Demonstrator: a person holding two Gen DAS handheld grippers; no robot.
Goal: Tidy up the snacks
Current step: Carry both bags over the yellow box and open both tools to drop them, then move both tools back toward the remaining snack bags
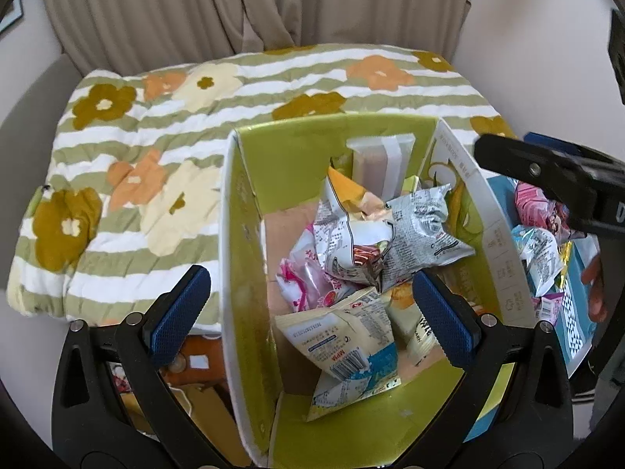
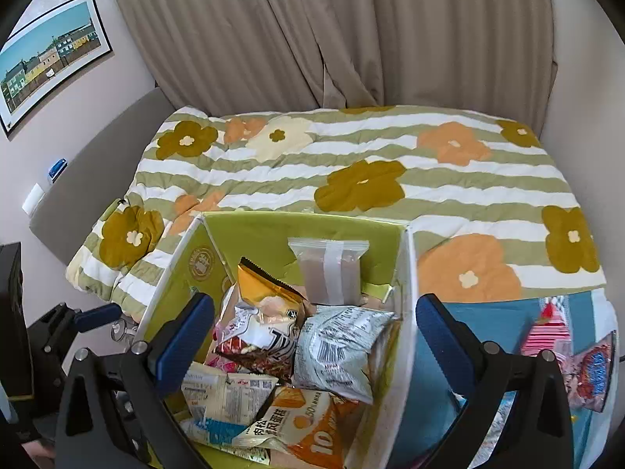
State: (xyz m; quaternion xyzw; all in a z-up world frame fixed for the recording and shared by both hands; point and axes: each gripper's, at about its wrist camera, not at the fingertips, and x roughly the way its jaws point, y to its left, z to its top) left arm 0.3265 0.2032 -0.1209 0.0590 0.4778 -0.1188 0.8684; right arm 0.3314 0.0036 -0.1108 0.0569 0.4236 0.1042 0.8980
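Note:
A green cardboard box (image 1: 250, 203) (image 2: 273, 230) holds several snack packets: a silver packet (image 1: 422, 230) (image 2: 340, 348), a pink packet (image 1: 304, 277), a white and blue packet (image 1: 343, 344) and a clear sealed bag (image 1: 379, 160) (image 2: 328, 269) upright at the far wall. My left gripper (image 1: 312, 308) is open and empty, its jaws astride the box's left wall. My right gripper (image 2: 316, 344) is open and empty above the box, astride its right wall; it also shows in the left wrist view (image 1: 547, 179). More packets (image 2: 586, 371) (image 1: 539, 246) lie in a blue container (image 2: 488, 312) to the right.
The box stands against a bed with a green striped flowered quilt (image 1: 156, 148) (image 2: 390, 164). Beige curtains (image 2: 312, 39) hang behind. A framed picture (image 2: 50, 58) hangs on the left wall. Brown cardboard (image 1: 203, 402) lies low left of the box.

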